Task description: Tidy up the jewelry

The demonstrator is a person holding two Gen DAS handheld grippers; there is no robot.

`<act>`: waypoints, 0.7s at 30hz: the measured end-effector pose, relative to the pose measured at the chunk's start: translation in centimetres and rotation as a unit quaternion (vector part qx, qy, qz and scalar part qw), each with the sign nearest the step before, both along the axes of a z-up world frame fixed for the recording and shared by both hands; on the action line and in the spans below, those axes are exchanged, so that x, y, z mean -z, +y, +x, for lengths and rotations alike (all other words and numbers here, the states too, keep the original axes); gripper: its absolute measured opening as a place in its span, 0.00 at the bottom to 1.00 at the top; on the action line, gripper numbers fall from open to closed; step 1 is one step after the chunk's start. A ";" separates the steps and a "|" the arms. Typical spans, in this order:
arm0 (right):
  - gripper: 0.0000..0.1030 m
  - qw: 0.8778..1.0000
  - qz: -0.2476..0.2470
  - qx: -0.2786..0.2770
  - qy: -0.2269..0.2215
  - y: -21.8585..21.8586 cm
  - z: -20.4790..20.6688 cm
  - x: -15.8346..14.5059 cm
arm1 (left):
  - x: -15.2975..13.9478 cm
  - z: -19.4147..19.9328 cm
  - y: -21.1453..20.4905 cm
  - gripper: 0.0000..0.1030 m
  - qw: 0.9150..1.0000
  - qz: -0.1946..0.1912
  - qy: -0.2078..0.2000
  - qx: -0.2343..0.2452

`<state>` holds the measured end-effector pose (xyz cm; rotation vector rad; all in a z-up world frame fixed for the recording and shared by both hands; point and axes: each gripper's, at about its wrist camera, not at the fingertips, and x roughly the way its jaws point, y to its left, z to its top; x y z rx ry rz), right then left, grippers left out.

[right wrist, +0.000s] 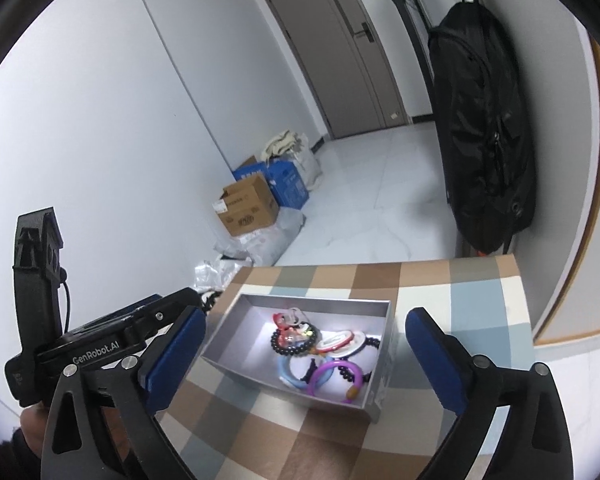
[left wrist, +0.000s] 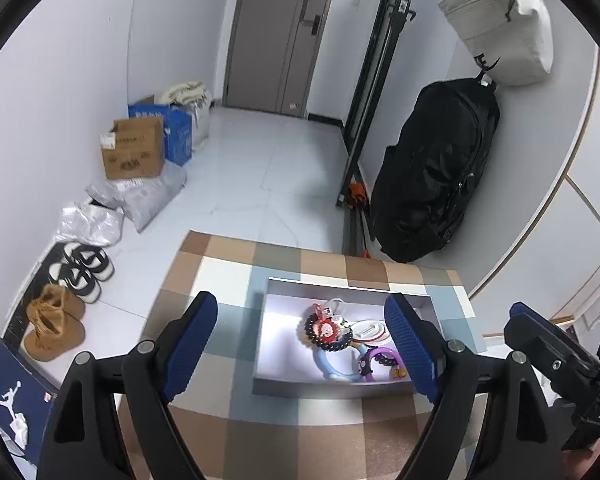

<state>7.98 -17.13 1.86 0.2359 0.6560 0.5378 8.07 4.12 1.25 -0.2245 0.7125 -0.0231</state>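
Observation:
A grey open box (left wrist: 288, 386) (right wrist: 236, 320) stands on the checkered tablecloth (left wrist: 228, 264) (right wrist: 476, 292). Inside lie a black bead bracelet (left wrist: 326, 344) (right wrist: 288, 350), a light blue ring (left wrist: 328, 368) (right wrist: 286, 372), a purple ring (left wrist: 374, 356) (right wrist: 332, 370), a white round piece (left wrist: 370, 330) (right wrist: 340, 344) and a red and white charm (left wrist: 326, 312) (right wrist: 286, 318). My left gripper (left wrist: 306, 344) is open and empty above the box. My right gripper (right wrist: 304, 360) is open and empty above the box; it also shows at the right edge of the left wrist view (left wrist: 556, 360).
A black backpack (left wrist: 436, 168) (right wrist: 488, 128) hangs on the right wall under a beige bag (left wrist: 504, 28). Cardboard and blue boxes (left wrist: 136, 152) (right wrist: 252, 204), plastic parcels (left wrist: 140, 196) and shoes (left wrist: 80, 272) line the left wall. A grey door (left wrist: 276, 32) (right wrist: 340, 48) is at the back.

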 end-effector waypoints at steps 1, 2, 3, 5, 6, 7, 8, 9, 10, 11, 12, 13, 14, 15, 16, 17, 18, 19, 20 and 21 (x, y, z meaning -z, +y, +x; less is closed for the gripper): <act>1.00 1.000 0.001 0.000 -0.003 -0.1 -0.3 0.0 | -0.1 -0.3 0.1 0.80 1.000 0.001 -0.004 -0.001; 1.00 1.000 0.001 0.000 -0.006 -0.1 -0.6 -0.1 | -0.1 -0.5 0.1 0.80 1.000 0.002 -0.006 -0.002; 1.00 1.000 0.000 0.000 -0.010 -0.1 -1.1 -0.1 | -0.1 -0.8 0.2 0.80 1.000 0.002 -0.009 -0.005; 1.00 1.000 -0.002 0.000 -0.014 -0.2 -1.7 -0.1 | -0.1 -1.4 0.3 0.80 1.000 -0.001 -0.014 -0.007; 1.00 1.000 -0.004 -0.001 -0.015 -0.2 -2.2 -0.1 | -0.1 -1.7 0.4 0.80 1.000 0.002 -0.019 -0.010; 1.00 1.000 -0.004 -0.001 -0.016 -0.3 -2.5 0.0 | -0.1 -2.1 0.3 0.80 1.000 0.005 -0.023 -0.012; 1.00 1.000 -0.002 -0.001 -0.017 -0.4 -2.8 0.0 | -0.1 -2.4 0.3 0.80 0.999 0.010 -0.028 -0.014; 1.00 1.000 0.001 -0.003 -0.017 -0.5 -3.2 0.0 | -0.1 -2.7 0.3 0.80 0.999 0.016 -0.031 -0.015; 1.00 1.000 0.002 -0.004 -0.017 -0.6 -3.4 -0.1 | -0.1 -3.0 0.3 0.80 0.999 0.018 -0.034 -0.014; 1.00 1.000 0.000 -0.002 -0.019 -0.7 -3.7 -0.2 | 0.0 -3.3 0.3 0.80 0.999 0.019 -0.036 -0.014; 1.00 1.000 -0.006 0.001 -0.023 -0.8 -4.1 -0.3 | 0.0 -3.7 0.3 0.80 0.999 0.021 -0.039 -0.013; 1.00 1.000 -0.009 0.000 -0.027 -0.8 -4.5 -0.3 | 0.1 -4.0 0.4 0.80 0.999 0.023 -0.039 -0.013; 1.00 1.000 -0.011 -0.002 -0.029 -0.8 -4.9 -0.3 | 0.1 -4.2 0.4 0.80 0.999 0.024 -0.039 -0.012; 1.00 1.000 -0.010 -0.003 -0.027 -0.9 -5.3 -0.3 | 0.1 -4.4 0.4 0.80 0.999 0.025 -0.040 -0.011; 1.00 1.000 -0.008 -0.003 -0.025 -0.9 -5.5 -0.3 | 0.0 -4.6 0.4 0.80 0.999 0.027 -0.042 -0.011; 1.00 1.000 -0.006 -0.003 -0.024 -1.0 -5.8 -0.2 | 0.0 -4.8 0.4 0.80 0.999 0.028 -0.044 -0.011; 1.00 1.000 -0.008 -0.002 -0.025 -1.1 -6.0 -0.2 | -0.1 -4.9 0.3 0.80 0.998 0.030 -0.046 -0.011; 1.00 1.000 -0.011 -0.002 -0.026 -1.1 -6.1 -0.3 | -0.1 -4.9 0.3 0.80 0.998 0.031 -0.047 -0.011; 1.00 0.999 -0.014 -0.001 -0.029 -1.1 -6.2 -0.3 | -0.1 -5.0 0.3 0.80 0.998 0.029 -0.050 -0.011; 1.00 0.999 -0.015 -0.001 -0.030 -1.2 -6.3 -0.2 | -0.1 -5.1 0.2 0.80 0.998 0.029 -0.051 -0.010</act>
